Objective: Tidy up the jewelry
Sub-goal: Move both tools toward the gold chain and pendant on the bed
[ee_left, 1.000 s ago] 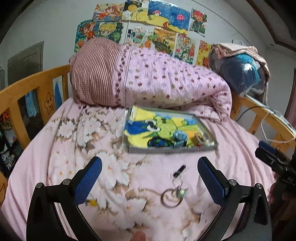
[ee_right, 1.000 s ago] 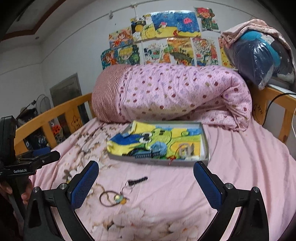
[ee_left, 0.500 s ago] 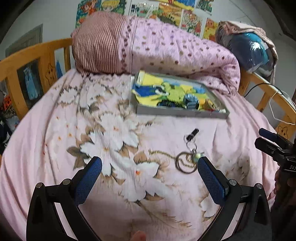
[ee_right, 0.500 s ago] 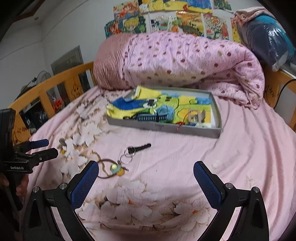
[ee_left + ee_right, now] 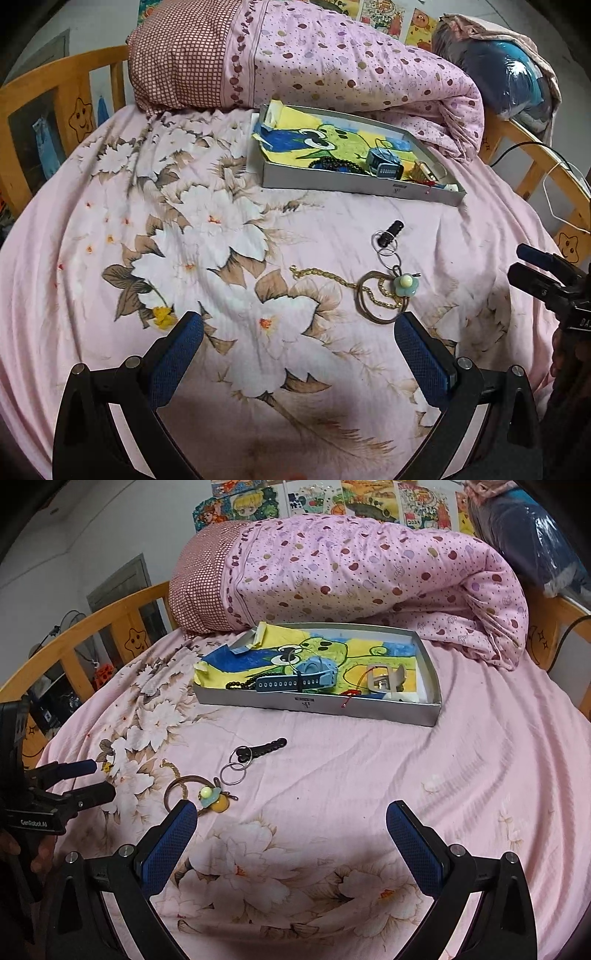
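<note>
A grey tray (image 5: 354, 184) (image 5: 314, 706) lined with a cartoon cloth sits on the bed and holds a blue watch (image 5: 299, 677), dark beads (image 5: 332, 164) and a small clip. In front of it on the sheet lie a bangle (image 5: 376, 299) (image 5: 181, 786), a gold chain (image 5: 332, 277), a pale flower charm (image 5: 405, 284) (image 5: 210, 798) and key rings with a black tag (image 5: 390, 230) (image 5: 258, 751). My left gripper (image 5: 299, 345) is open just short of the bangle. My right gripper (image 5: 291, 830) is open, the charm by its left fingertip.
A rolled pink dotted quilt (image 5: 314, 59) (image 5: 362, 572) lies behind the tray. Wooden bed rails (image 5: 48, 99) (image 5: 92, 627) run along both sides. A blue bundle (image 5: 513, 85) sits at the far right corner. Bare floral sheet (image 5: 192, 236) spreads to the left.
Both grippers have tilted down and come closer to the bed; the jewelry on the sheet now sits nearer the fingertips. Both stay open.
</note>
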Tool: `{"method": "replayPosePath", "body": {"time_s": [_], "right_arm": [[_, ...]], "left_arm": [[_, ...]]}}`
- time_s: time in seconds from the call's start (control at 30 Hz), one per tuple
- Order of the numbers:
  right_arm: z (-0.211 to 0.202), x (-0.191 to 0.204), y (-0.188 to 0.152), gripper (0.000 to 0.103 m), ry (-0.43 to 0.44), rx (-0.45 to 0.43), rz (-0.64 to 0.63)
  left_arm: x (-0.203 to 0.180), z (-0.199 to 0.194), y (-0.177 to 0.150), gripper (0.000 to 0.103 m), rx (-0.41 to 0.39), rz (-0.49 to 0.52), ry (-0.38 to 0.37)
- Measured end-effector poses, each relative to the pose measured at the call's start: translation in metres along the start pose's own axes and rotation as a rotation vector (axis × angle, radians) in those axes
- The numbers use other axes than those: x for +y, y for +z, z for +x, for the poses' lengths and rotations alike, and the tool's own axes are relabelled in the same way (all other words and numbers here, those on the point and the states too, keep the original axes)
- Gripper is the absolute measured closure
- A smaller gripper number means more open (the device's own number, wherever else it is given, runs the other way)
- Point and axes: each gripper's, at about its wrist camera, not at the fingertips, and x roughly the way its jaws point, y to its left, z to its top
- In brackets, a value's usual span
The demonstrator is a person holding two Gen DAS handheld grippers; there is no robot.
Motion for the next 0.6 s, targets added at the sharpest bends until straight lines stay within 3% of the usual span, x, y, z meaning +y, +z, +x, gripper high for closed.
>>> {"method": "replayPosePath", "body": {"time_s": [0.23,0.47,0.57,0.6], "right_arm": [[0.004,-0.005,0.000,0.000,0.013,0.012,0.023],[0.013,-0.001,0.002,0.000,0.065,0.010,0.024],[0.020,0.003,0.003,0.007,0.104,0.007,0.025],[0.023,0.005,0.003,0.013,0.118,0.012,0.020]], "left_arm": [[-0.009,0.005,0.001,0.003,0.010,0.009,-0.041],[-0.009,0.013,0.009,0.003,-0.001,0.031,-0.028],[-0.006,0.019,0.013,0.008,0.001,0.057,-0.021],[-0.004,0.022,0.015,0.013,0.005,0.067,-0.022]]}}
